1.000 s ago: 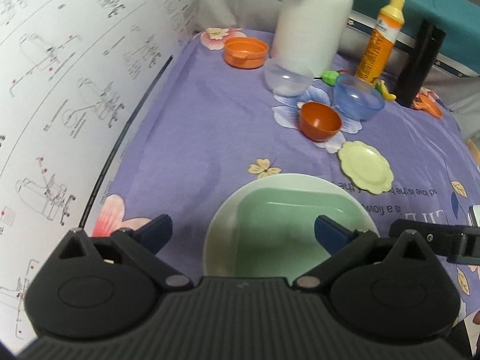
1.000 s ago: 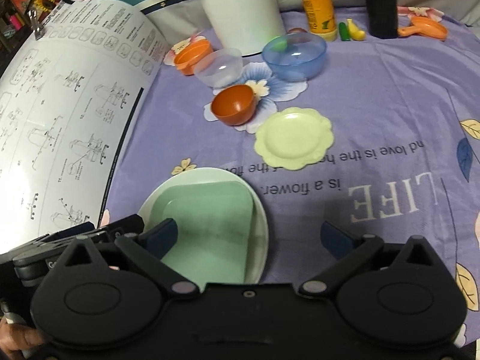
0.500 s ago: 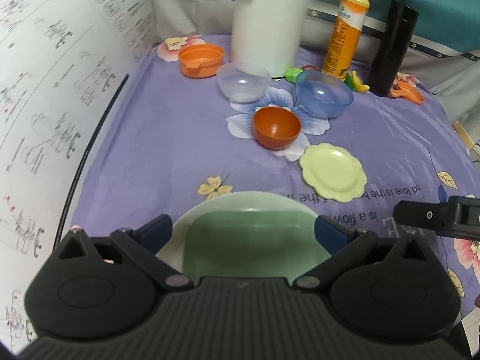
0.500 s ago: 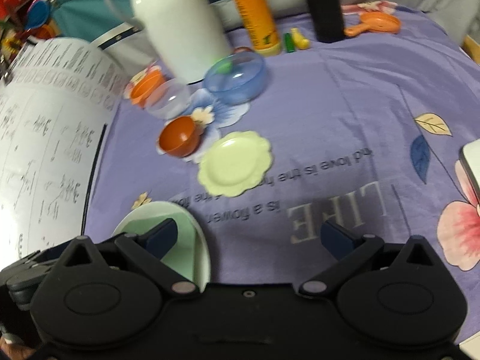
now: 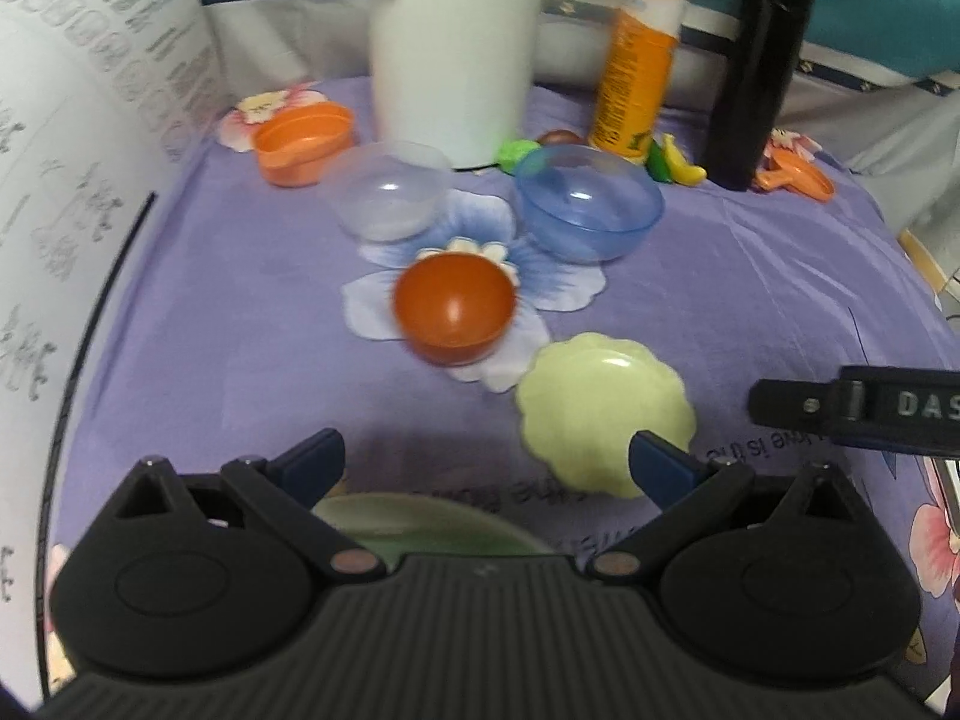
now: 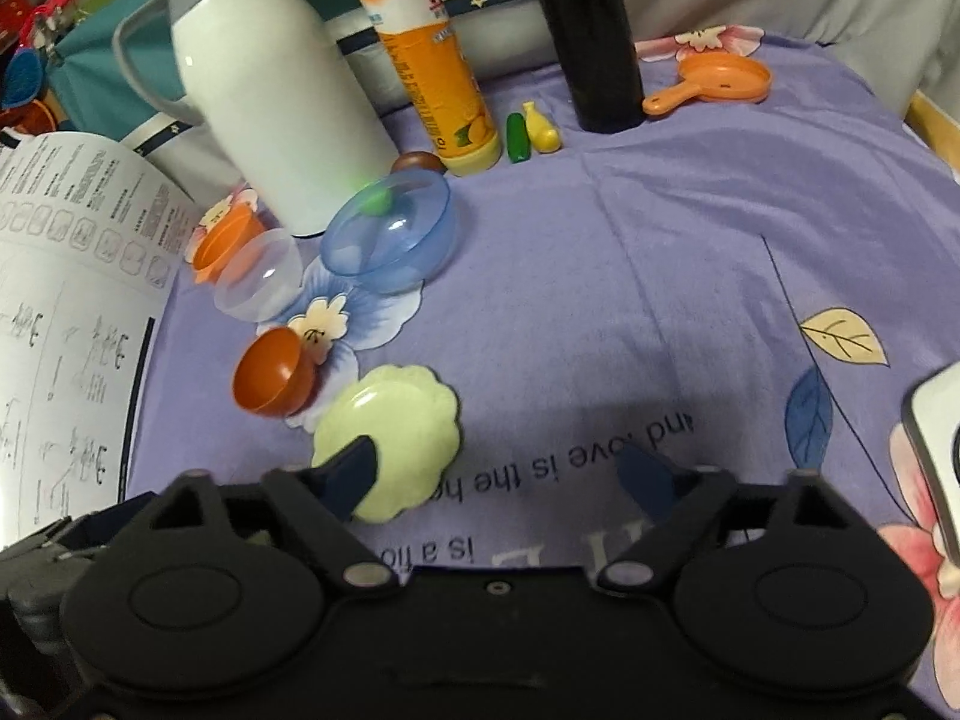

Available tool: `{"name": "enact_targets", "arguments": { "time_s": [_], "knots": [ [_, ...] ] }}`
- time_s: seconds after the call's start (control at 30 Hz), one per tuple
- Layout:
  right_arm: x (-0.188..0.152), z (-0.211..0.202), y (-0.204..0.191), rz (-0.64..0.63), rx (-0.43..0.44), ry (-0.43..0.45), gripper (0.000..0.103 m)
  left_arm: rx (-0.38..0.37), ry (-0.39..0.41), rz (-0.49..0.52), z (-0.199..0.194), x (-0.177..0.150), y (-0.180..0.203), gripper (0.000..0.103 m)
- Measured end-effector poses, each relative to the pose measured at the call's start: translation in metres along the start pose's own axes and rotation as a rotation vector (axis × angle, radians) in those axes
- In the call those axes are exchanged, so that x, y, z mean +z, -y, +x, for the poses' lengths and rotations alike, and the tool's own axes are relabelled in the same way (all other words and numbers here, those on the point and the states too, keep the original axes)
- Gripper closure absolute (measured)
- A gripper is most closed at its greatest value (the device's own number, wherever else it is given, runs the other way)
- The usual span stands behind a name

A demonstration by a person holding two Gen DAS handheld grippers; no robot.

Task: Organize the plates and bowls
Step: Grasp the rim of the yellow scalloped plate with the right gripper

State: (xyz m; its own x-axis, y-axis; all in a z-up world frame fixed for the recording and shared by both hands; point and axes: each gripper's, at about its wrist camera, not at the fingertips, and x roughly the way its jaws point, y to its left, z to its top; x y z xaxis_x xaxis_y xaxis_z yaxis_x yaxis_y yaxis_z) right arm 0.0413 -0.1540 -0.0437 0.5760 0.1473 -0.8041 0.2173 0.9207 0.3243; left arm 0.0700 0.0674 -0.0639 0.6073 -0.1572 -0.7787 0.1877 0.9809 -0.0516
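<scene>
A pale yellow-green scalloped plate [image 5: 603,408] [image 6: 390,432] lies on the purple cloth. Behind it stand a red-orange bowl [image 5: 453,315] [image 6: 270,372], a blue bowl [image 5: 588,210] [image 6: 390,234], a clear bowl [image 5: 390,198] [image 6: 258,282] and an orange cup [image 5: 300,144] [image 6: 225,240]. My left gripper [image 5: 486,459] is open and empty. A white plate holding a green dish [image 5: 420,519] peeks out just below it. My right gripper [image 6: 501,471] has its jaws closing with only cloth between them. Its left finger overlaps the scalloped plate's near edge.
A white thermos jug [image 6: 276,102], an orange bottle [image 6: 438,60] and a black bottle [image 6: 588,30] line the back. An orange toy pan [image 6: 714,81] lies at the far right. A large printed sheet [image 5: 66,228] stands along the left, and a phone [image 6: 936,450] at the right edge.
Both grippers moved forward and to the right over the cloth. The white plate with the green dish slid mostly under the left gripper's view. The right jaws narrowed beside the scalloped plate.
</scene>
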Motion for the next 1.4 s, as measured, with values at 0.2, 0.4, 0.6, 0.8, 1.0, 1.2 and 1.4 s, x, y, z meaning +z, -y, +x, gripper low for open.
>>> {"name": "enact_targets", "arguments": {
  "time_s": [0.2,0.4,0.6,0.8,1.0,1.2,1.4],
  "knots": [
    [0.007,0.027,-0.003,0.016,0.036,-0.051,0.052,-0.038,-0.054,0.005,0.029,0.005,0.011,0.019],
    [0.011,0.046,-0.001,0.039,0.074,-0.082,0.060,-0.074,-0.107,0.012,0.050,0.005,0.016,0.039],
    [0.009,0.059,-0.007,0.013,0.093,-0.100,0.079,-0.086,-0.071,0.081,0.049,0.003,0.030,0.064],
    [0.007,0.062,-0.015,-0.043,0.094,-0.079,0.080,-0.102,-0.068,0.049,0.050,0.005,0.024,0.066],
    [0.007,0.063,-0.008,-0.049,0.119,-0.052,0.083,-0.088,-0.052,0.075,0.053,0.007,0.030,0.063],
    [0.006,0.062,-0.018,-0.049,0.067,-0.048,0.080,-0.043,-0.041,0.116,0.048,0.007,0.039,0.070],
    [0.003,0.046,-0.016,-0.029,0.067,-0.027,0.080,-0.064,-0.032,0.097,0.032,0.008,0.039,0.071]
  ]
}}
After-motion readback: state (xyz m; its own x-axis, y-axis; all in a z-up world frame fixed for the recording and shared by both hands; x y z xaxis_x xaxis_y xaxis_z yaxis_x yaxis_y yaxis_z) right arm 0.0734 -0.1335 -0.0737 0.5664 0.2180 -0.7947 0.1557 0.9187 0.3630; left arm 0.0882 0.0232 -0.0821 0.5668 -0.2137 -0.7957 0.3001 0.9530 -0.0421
